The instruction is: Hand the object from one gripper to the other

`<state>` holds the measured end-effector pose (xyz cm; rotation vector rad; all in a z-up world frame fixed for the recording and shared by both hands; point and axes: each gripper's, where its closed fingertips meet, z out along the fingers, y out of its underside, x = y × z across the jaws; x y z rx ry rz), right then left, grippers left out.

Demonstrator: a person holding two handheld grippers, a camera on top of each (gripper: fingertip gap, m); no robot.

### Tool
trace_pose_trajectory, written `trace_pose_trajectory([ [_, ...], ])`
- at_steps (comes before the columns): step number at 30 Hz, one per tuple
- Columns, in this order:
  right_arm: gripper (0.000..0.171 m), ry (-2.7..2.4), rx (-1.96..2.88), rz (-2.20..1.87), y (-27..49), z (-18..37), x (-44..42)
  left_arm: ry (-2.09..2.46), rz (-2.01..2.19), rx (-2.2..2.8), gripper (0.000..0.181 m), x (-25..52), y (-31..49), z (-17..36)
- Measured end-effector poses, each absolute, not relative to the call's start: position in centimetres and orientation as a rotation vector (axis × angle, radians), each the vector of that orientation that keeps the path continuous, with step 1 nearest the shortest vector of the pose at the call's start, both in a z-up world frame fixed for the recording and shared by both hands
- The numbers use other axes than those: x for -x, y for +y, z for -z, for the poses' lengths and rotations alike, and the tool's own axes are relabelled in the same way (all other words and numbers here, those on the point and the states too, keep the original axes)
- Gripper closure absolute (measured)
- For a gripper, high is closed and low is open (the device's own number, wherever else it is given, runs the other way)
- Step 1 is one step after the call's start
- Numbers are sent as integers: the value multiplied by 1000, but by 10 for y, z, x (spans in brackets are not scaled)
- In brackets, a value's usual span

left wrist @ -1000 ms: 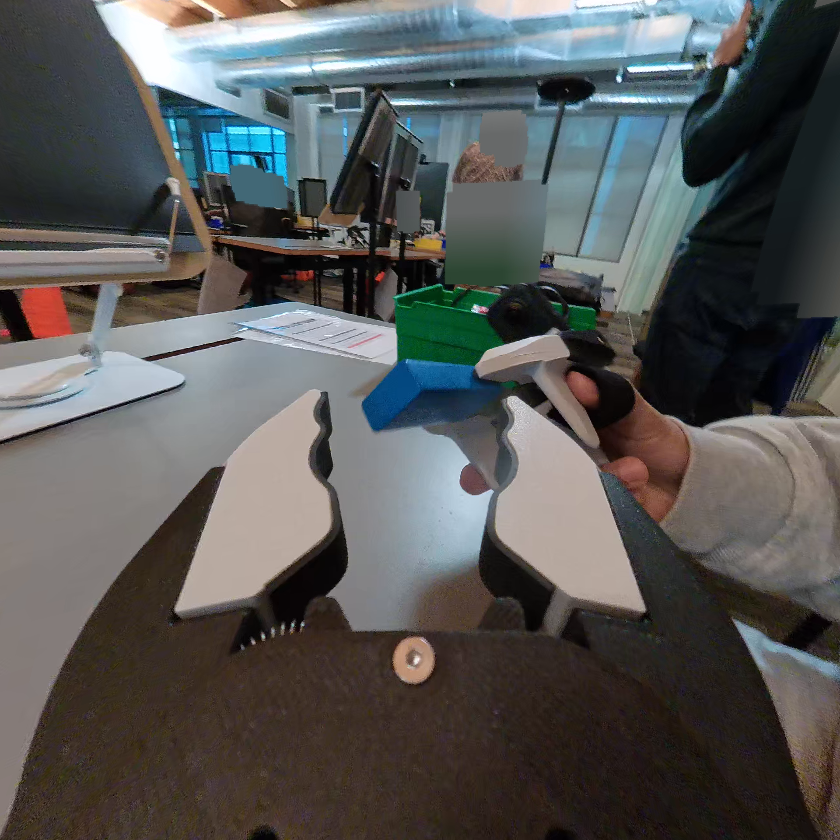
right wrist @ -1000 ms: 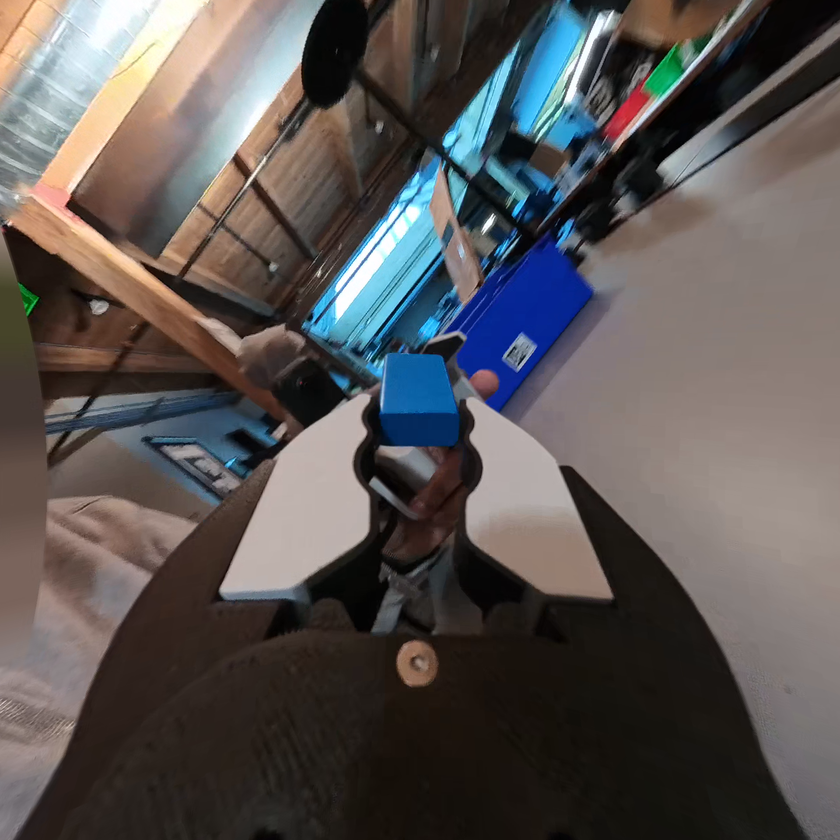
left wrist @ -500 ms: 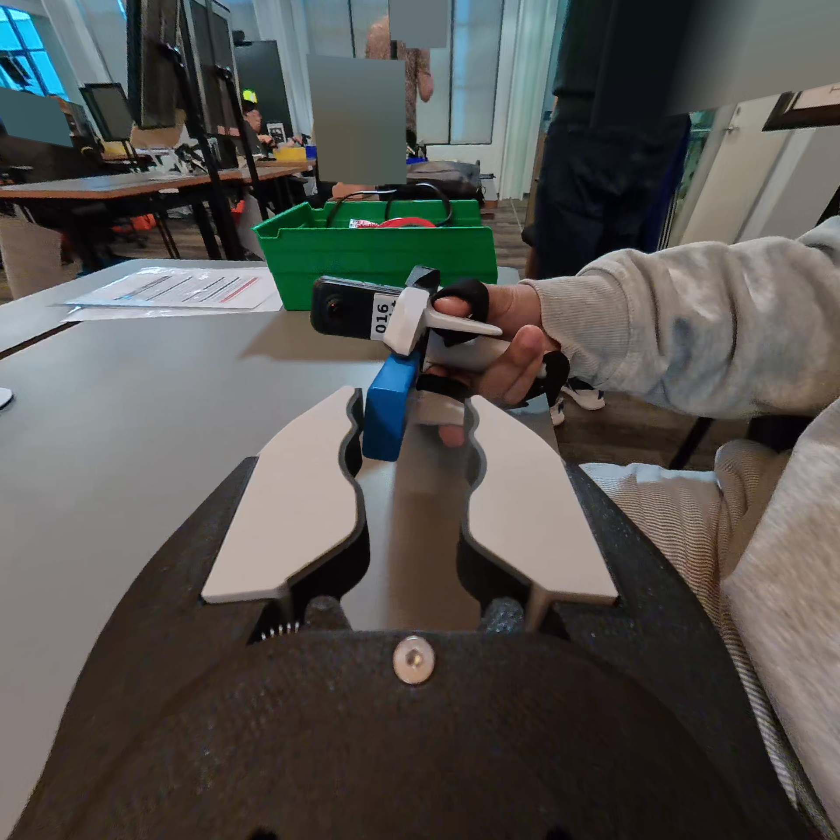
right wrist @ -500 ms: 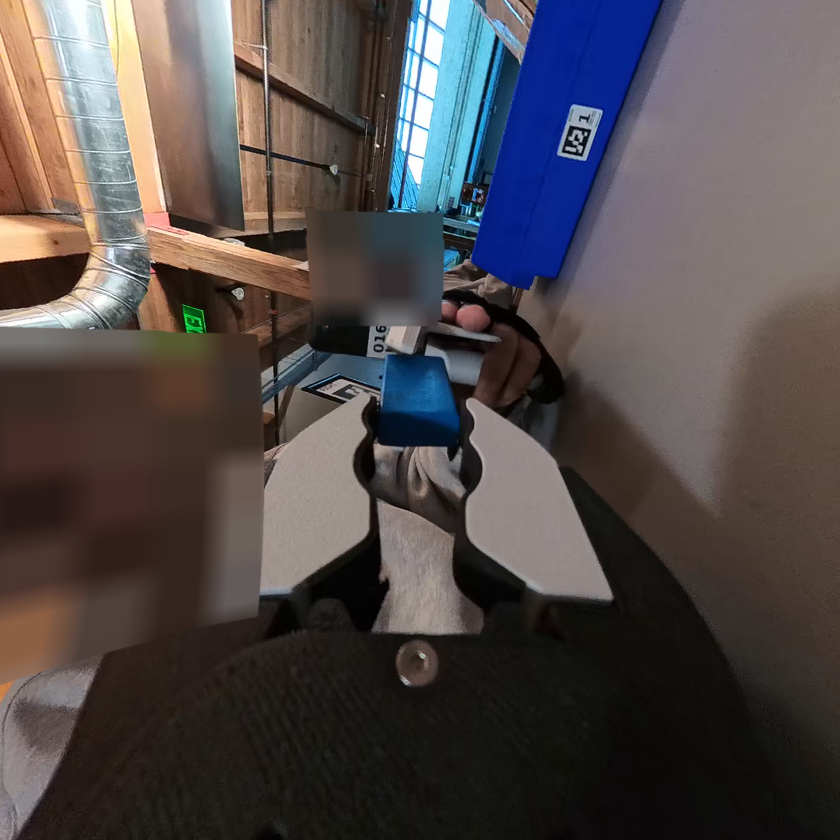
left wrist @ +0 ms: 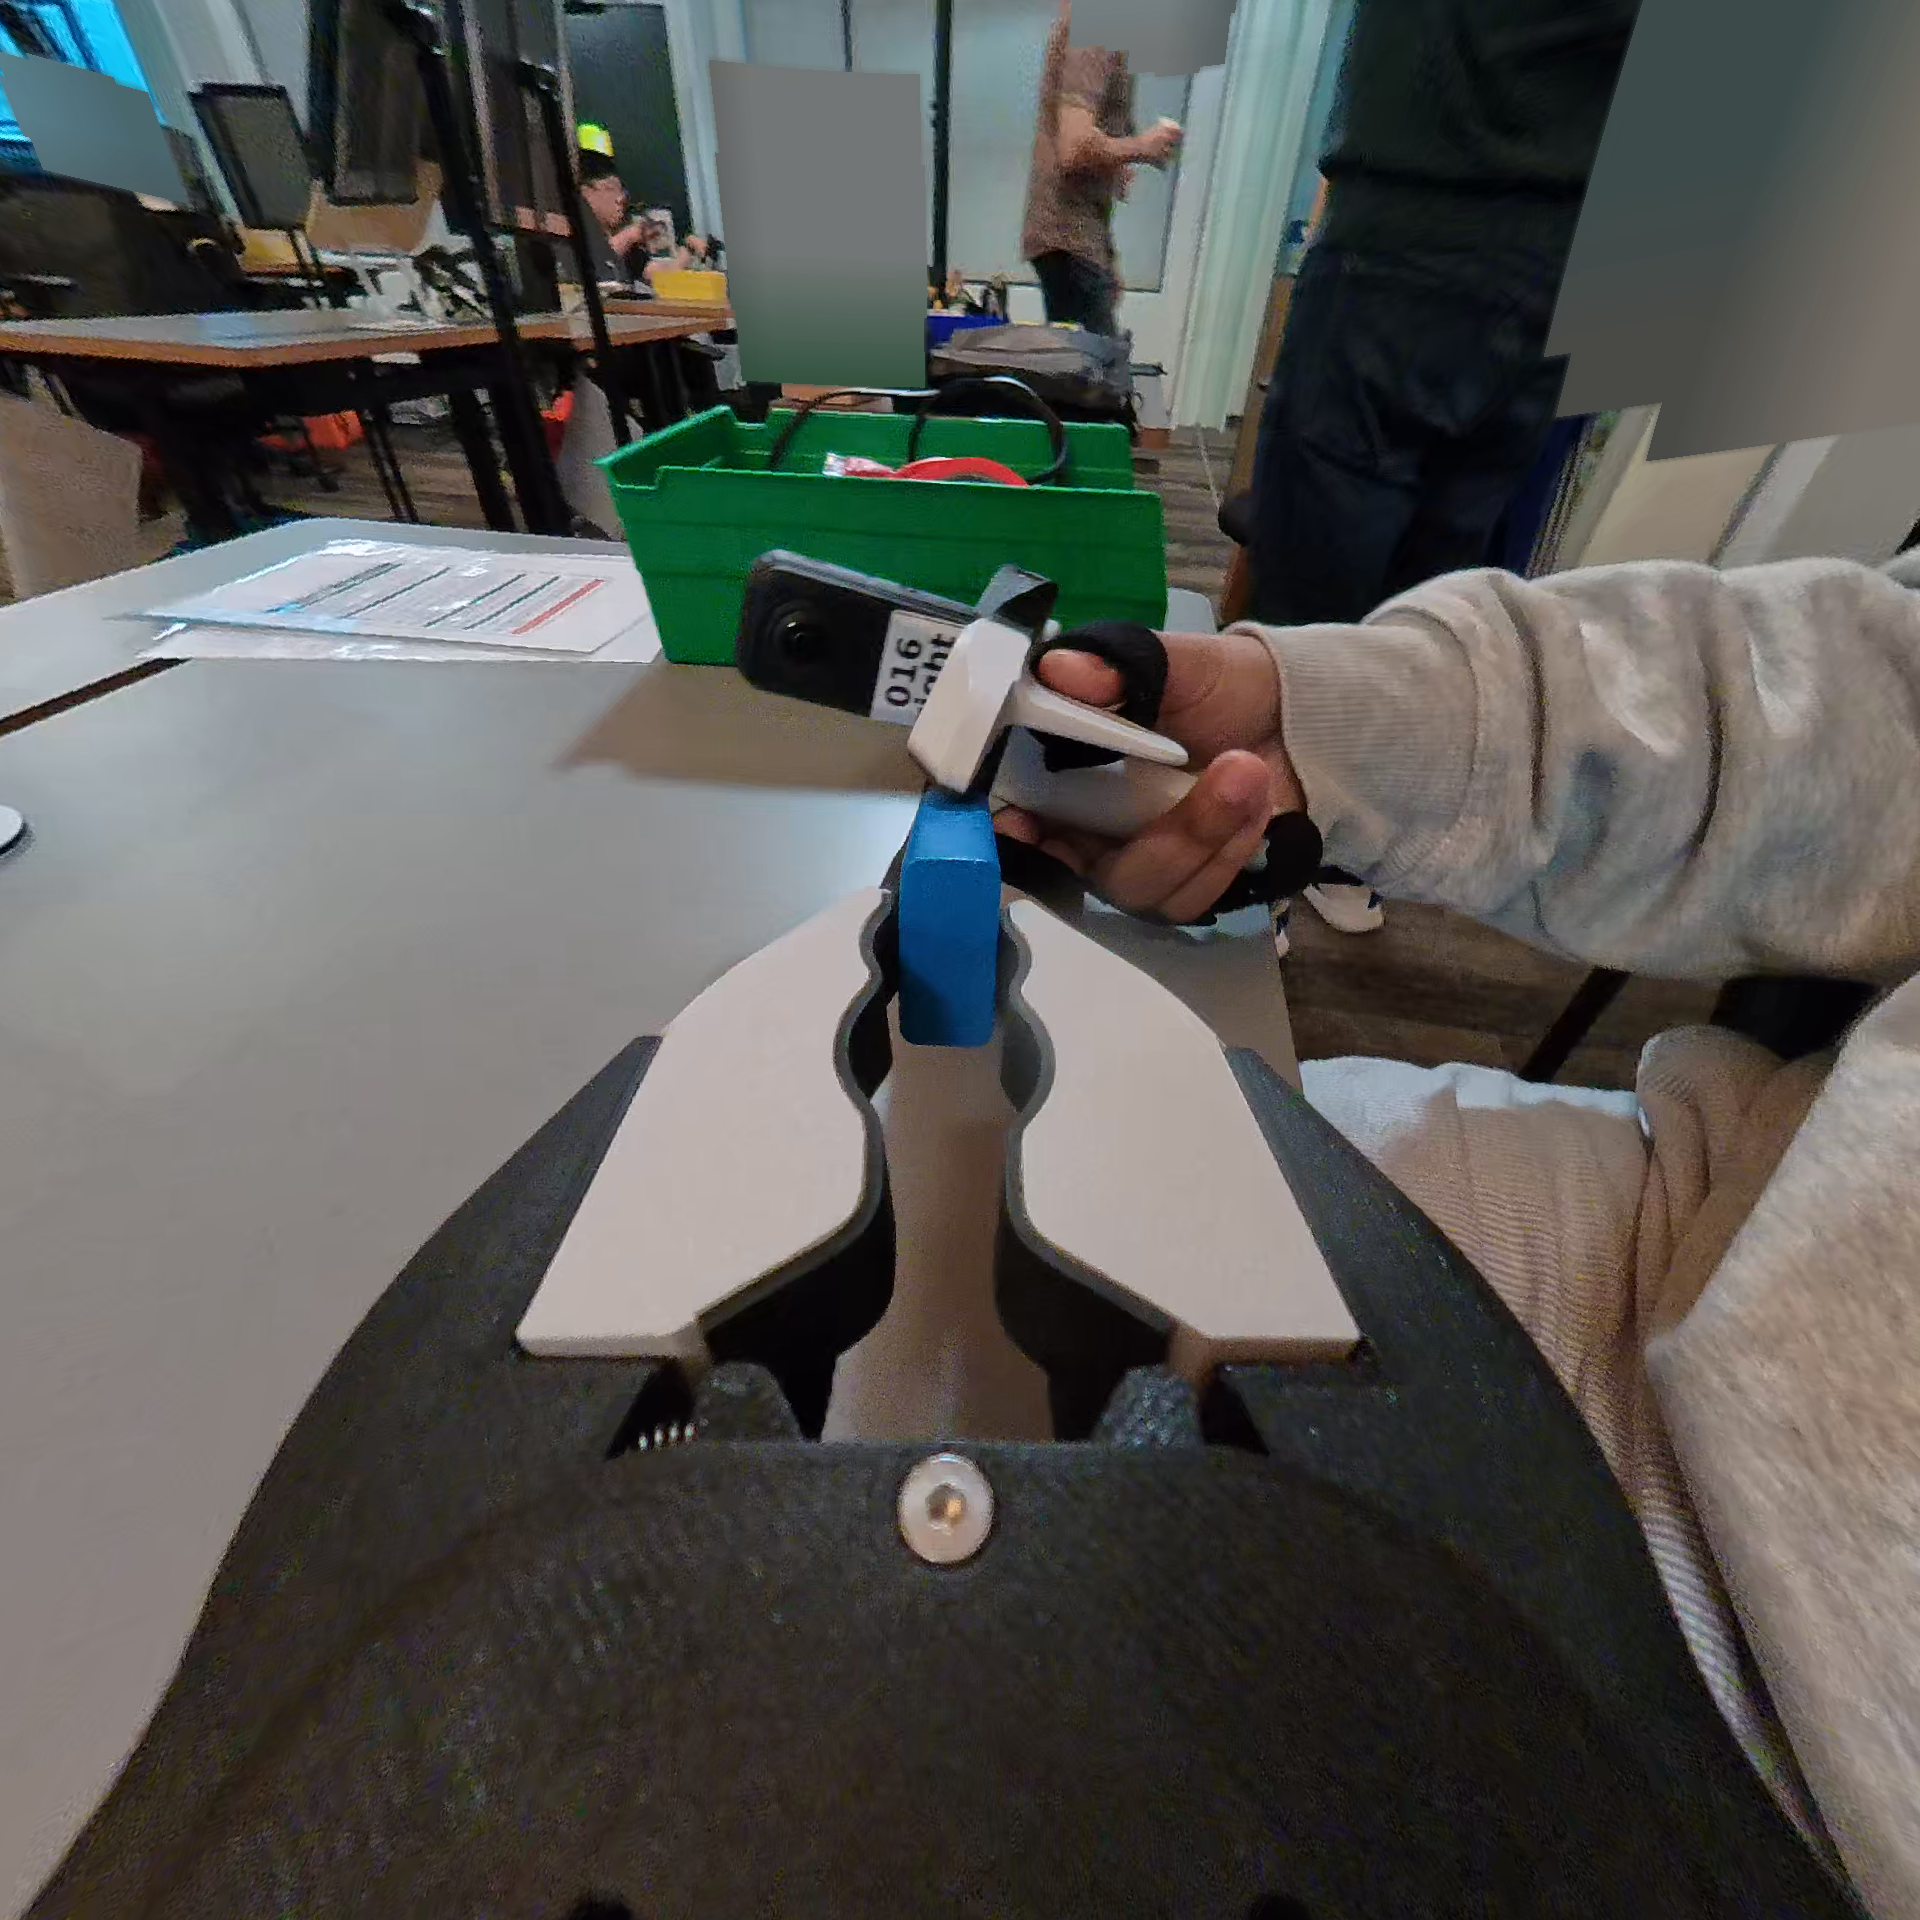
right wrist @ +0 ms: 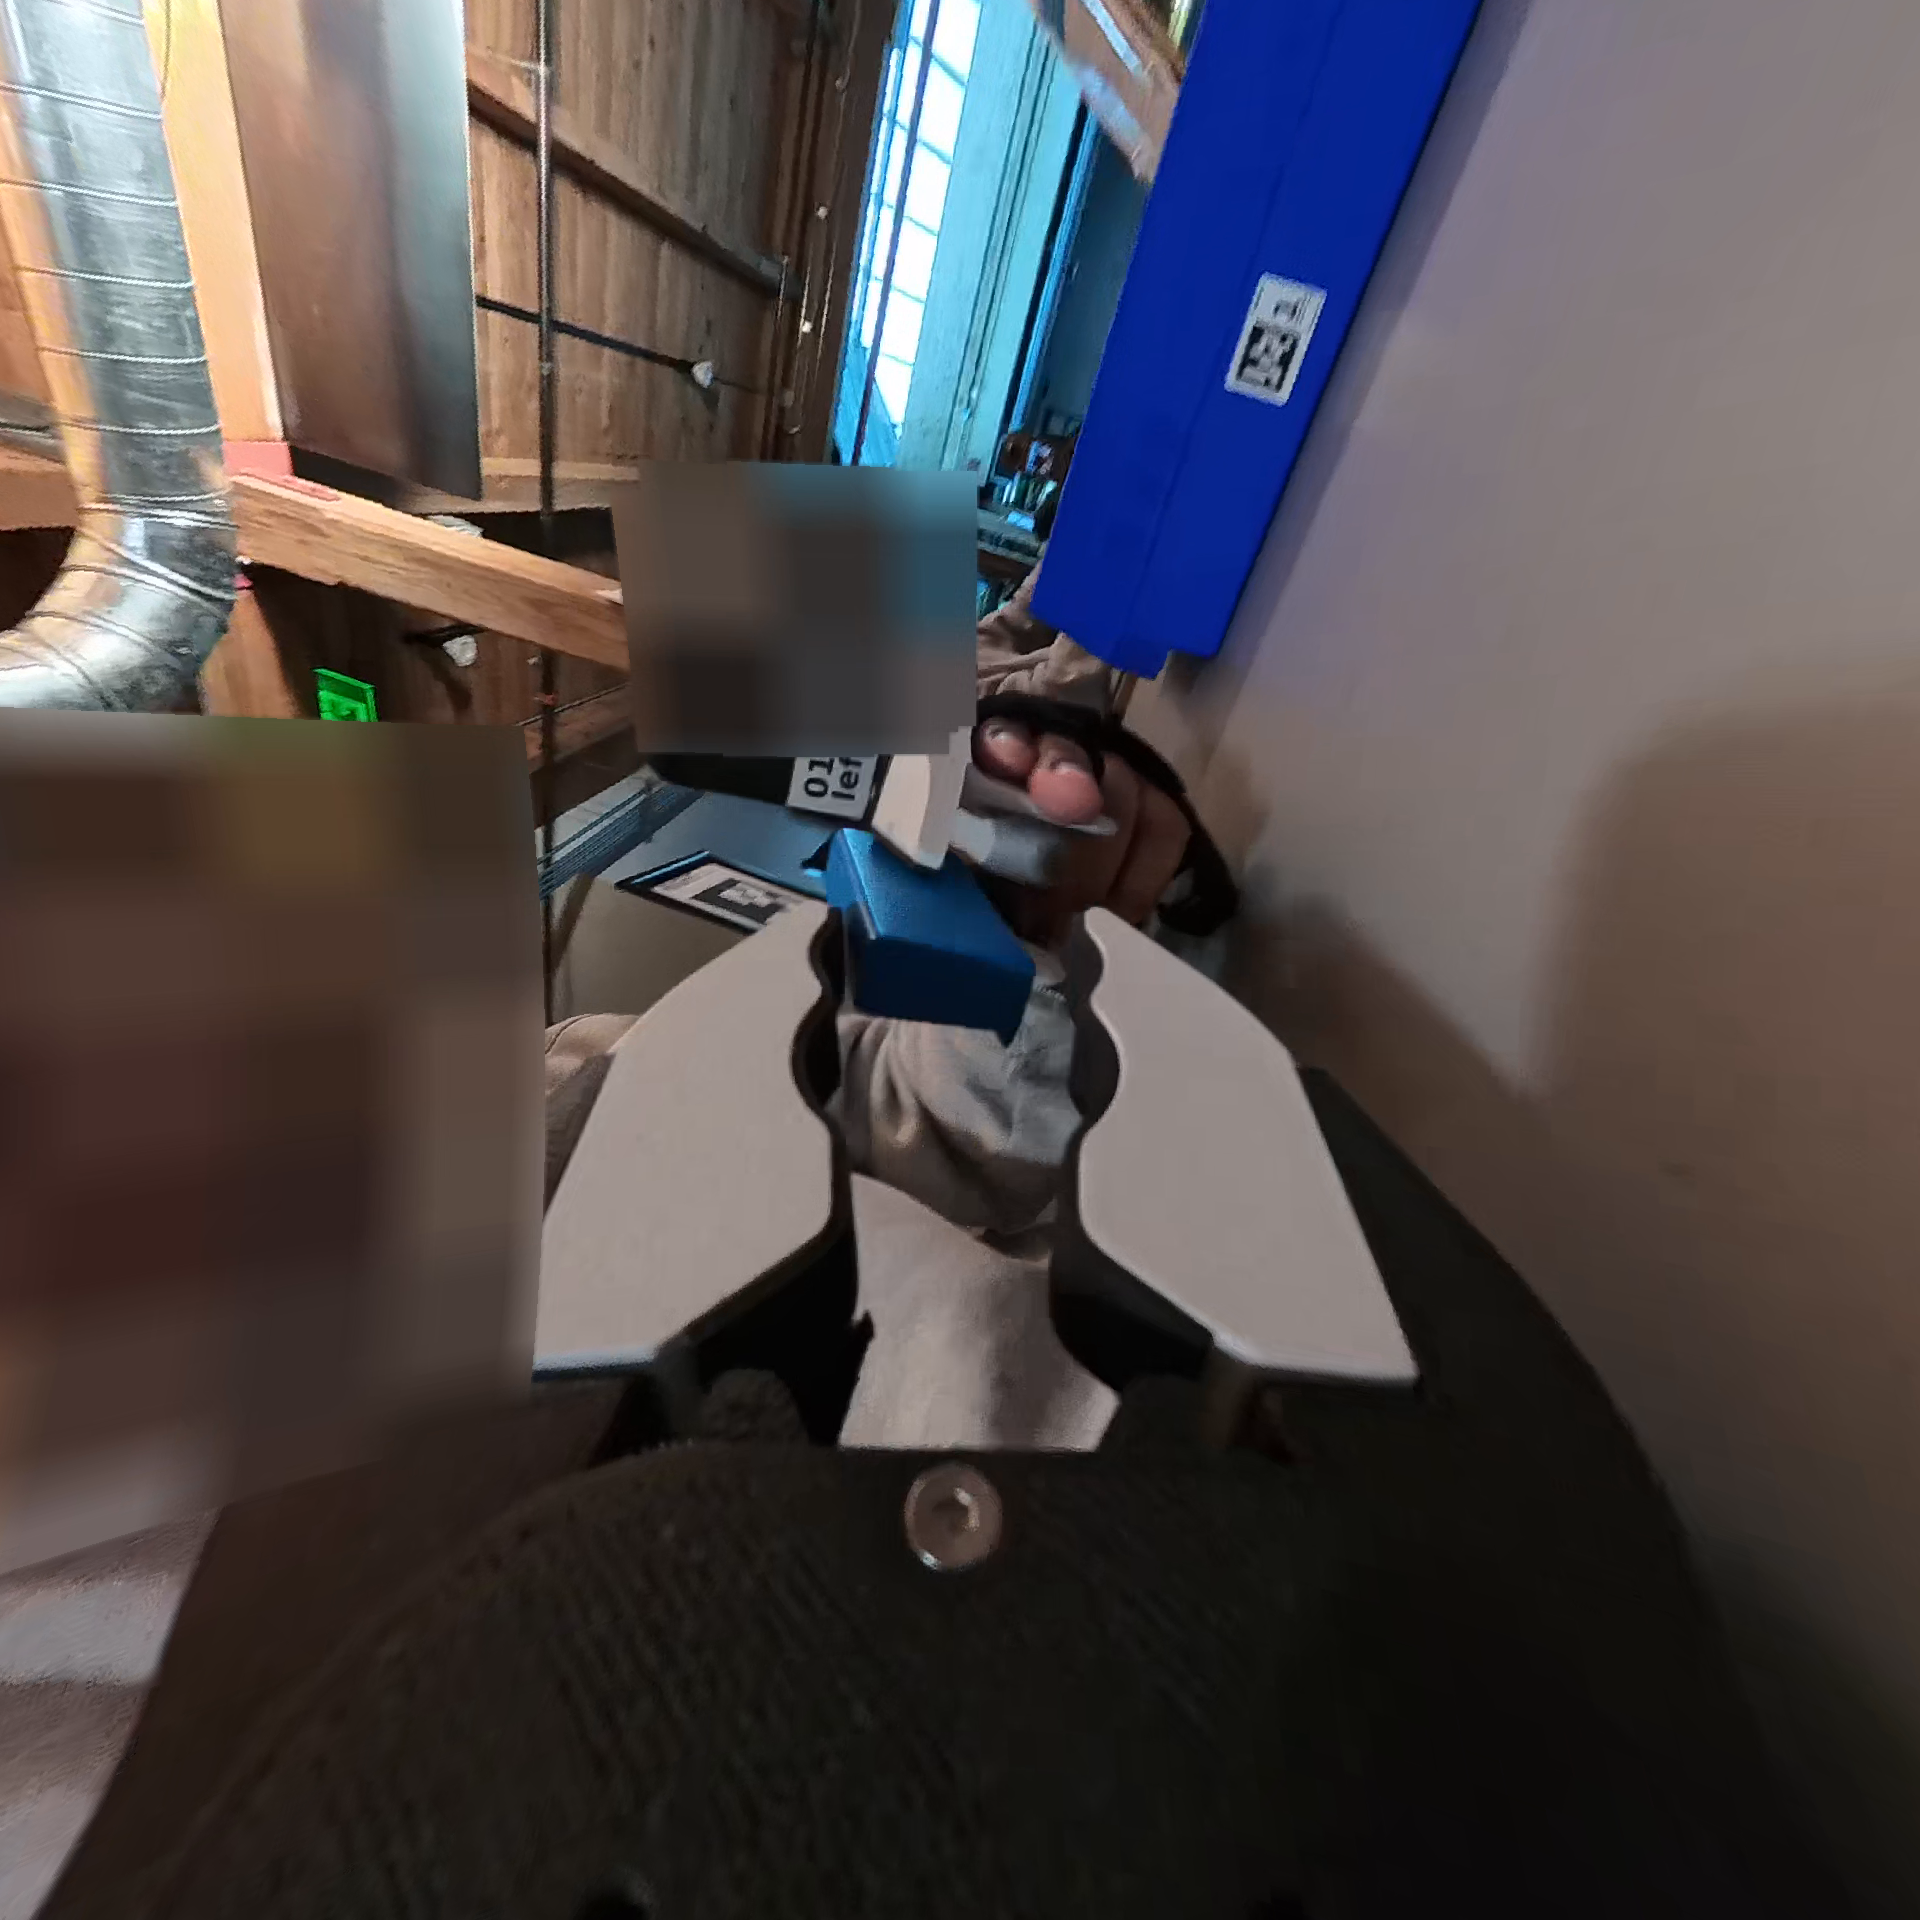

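The blue block (left wrist: pixel 948 935) stands upright between the fingertips of my left gripper (left wrist: pixel 945 935), which is shut on it above the grey table's (left wrist: pixel 364 883) right edge. In the left wrist view the right gripper's white finger (left wrist: pixel 966 717), held by a hand, sits at the block's far top end. In the right wrist view the blue block (right wrist: pixel 925 945) lies tilted between the fingers of my right gripper (right wrist: pixel 956 956), which is open, with a gap on the block's right side. The left gripper's white finger (right wrist: pixel 914 821) shows at the block's far end.
A green bin (left wrist: pixel 883 540) with cables stands at the table's far edge, next to printed sheets (left wrist: pixel 416 597). A person in dark clothes (left wrist: pixel 1403 364) stands behind on the right. A blue bin (right wrist: pixel 1247 312) rests on the table in the right wrist view.
My left gripper has swung in and closed its fingers on the blue block. My right gripper's fingers have spread apart, and the block now sits tilted and loose between them.
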<state>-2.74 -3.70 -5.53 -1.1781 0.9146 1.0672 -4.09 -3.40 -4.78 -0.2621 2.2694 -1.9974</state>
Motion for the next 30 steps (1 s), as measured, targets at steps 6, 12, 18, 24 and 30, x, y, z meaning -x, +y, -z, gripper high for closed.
trace_pose_trajectory([
  [6, 122, 884, 1106, -783, -55, 36, 2, 2169, 2148, 535, 166, 20, -23, 37],
  [12, 121, 772, 1177, -463, -59, 20, -2, 2060, 2536, 876, 167, 10, -11, 23],
  [18, 129, 676, 1324, -268, -45, 23, 6, 2053, 2662, 986, 167, 10, -9, 22],
  [24, 133, 648, 1390, -261, -31, 30, 15, 2105, 2714, 1000, 167, 15, -14, 24],
  [30, 137, 649, 1398, -266, -28, 32, 16, 2140, 2735, 979, 167, 19, -17, 24],
])
